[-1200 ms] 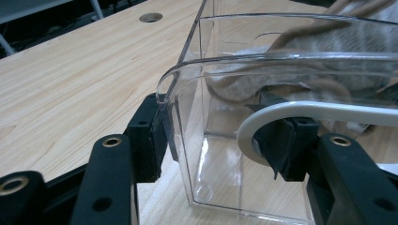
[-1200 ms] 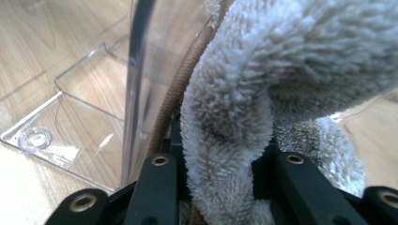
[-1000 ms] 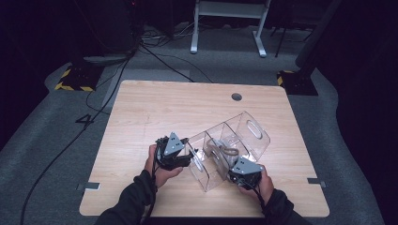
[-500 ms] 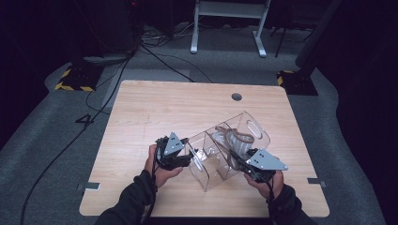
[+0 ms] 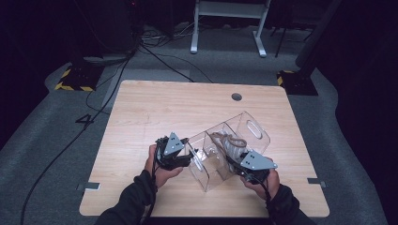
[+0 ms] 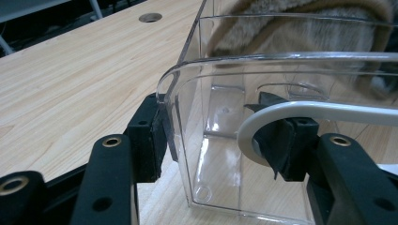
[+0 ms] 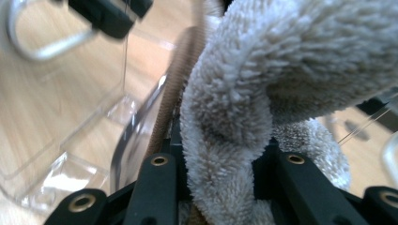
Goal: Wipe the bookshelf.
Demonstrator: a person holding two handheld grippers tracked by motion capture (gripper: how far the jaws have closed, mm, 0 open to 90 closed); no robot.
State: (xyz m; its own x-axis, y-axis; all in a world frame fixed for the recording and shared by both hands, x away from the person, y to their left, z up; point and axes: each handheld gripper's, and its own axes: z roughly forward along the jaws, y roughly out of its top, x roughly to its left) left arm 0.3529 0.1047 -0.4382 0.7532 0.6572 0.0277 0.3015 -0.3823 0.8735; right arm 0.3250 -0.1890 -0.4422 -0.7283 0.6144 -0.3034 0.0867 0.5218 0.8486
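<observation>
A clear plastic bin [image 5: 256, 131] with dividers lies slantwise on the wooden table [image 5: 178, 108]. My left gripper [image 5: 187, 157] is shut on the bin's near end wall. In the left gripper view one pad sits outside the wall [image 6: 206, 70] and the other inside by the white handle [image 6: 291, 110]. My right gripper [image 5: 237, 158] is shut on a fluffy beige towel [image 5: 230, 142] and holds it over a middle compartment. In the right gripper view the towel [image 7: 263, 70], with its brown edge, bulges up between the jaws of the right gripper [image 7: 225, 183].
A round cable hole [image 5: 236, 97] sits near the table's far edge. Bare wood stretches to the left and behind the bin. White desk legs [image 5: 193, 28] and black cables [image 5: 155, 51] are on the grey floor beyond the table.
My right gripper has risen a little with the towel and shifted slightly right. The left gripper and the bin have stayed in place.
</observation>
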